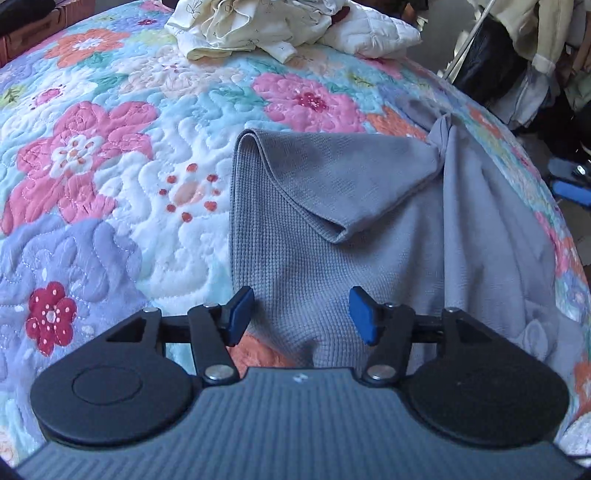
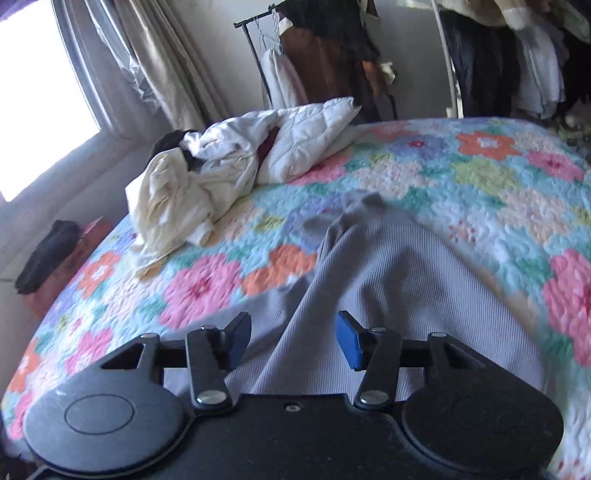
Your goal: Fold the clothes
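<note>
A grey waffle-knit garment lies on the floral quilt, its top left corner folded over into a flap and the fabric bunched into a knot at the upper right. My left gripper is open and empty, hovering just above the garment's near edge. In the right wrist view the same grey garment stretches away from me with a ridge down its middle. My right gripper is open and empty, low over the garment's near part.
A heap of cream and white clothes with a white quilted piece sits at the far side of the bed. Clothes racks with hanging garments stand beyond the bed. A window with curtains is at left.
</note>
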A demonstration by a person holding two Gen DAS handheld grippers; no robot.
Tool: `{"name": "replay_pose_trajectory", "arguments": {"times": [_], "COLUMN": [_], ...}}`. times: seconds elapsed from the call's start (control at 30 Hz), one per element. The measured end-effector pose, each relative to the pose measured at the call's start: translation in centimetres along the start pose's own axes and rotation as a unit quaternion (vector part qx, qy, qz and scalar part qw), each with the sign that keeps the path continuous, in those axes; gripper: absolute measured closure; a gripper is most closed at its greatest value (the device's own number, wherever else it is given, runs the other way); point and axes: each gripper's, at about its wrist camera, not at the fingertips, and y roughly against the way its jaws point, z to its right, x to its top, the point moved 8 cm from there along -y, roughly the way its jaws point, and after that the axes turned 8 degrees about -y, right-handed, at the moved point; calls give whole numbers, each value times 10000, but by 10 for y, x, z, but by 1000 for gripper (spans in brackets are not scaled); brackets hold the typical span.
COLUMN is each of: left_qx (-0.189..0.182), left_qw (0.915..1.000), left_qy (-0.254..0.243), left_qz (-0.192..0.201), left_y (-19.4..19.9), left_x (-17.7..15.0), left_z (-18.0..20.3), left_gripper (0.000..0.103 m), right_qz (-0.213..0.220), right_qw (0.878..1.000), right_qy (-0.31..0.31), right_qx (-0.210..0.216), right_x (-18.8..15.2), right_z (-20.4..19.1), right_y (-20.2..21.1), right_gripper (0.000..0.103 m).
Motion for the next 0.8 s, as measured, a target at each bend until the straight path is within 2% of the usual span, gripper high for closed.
{"name": "replay_pose_trajectory", "arguments": {"times": [0.03, 0.1, 0.13, 0.2, 0.23, 0.27, 0.3, 0.33, 0.37, 0.47, 0.57, 0.67, 0.73, 0.8], "left_qx": [480, 1435, 1906, 2757, 2792, 2604, 2392, 2090, 1850, 1874, 1923, 2304, 2347, 2299], "left_qw": [9985, 9867, 9764, 9496, 9471, 9534, 9602, 9691, 9751, 9714, 9664, 9523, 9499, 9511], "left_qy": [-250, -746, -991, -1447, -1523, -1441, -1340, -1163, -1028, -1134, -1255, -1583, -1643, -1619], "left_qz": [60, 178, 237, 358, 436, 487, 539, 599, 664, 913, 1151, 1227, 1246, 1276], "left_y": [4, 15, 21, 36, 43, 51, 58, 67, 75, 99, 122, 145, 163, 182], "left_x": [0, 0, 1, 2, -1, -5, -10, -15, -19, -33, -46, -55, -56, -55], "left_z": [0, 0, 1, 4, 7, 11, 14, 18, 21, 32, 43, 51, 57, 61], "left_gripper": [45, 43, 41, 40, 40, 40, 40, 40, 40, 40, 39, 36, 34, 34], "right_qz": [-93, -200, -176, -64, -26, -9, 7, 57, 205, 741, 709, 652, 629, 661], "right_qw": [9999, 9994, 9991, 9915, 9829, 9772, 9708, 9648, 9624, 9632, 9720, 9817, 9862, 9873], "right_qy": [-49, 77, 322, 1296, 1828, 2100, 2370, 2586, 2650, 2426, 2073, 1691, 1478, 1421], "right_qx": [129, 254, 198, -68, -214, -299, -384, -469, -557, -887, -845, -592, -396, -259], "right_x": [-16, -43, -56, -81, -95, -108, -120, -130, -136, -137, -127, -113, -107, -101], "right_z": [1, 1, 0, -5, -6, -4, -3, -1, 1, 8, 16, 22, 24, 22], "right_y": [16, 47, 64, 94, 106, 115, 124, 132, 140, 164, 185, 210, 229, 247], "right_gripper": [47, 47, 47, 47, 47, 45, 37, 33, 31, 13, 13, 13, 13, 13]}}
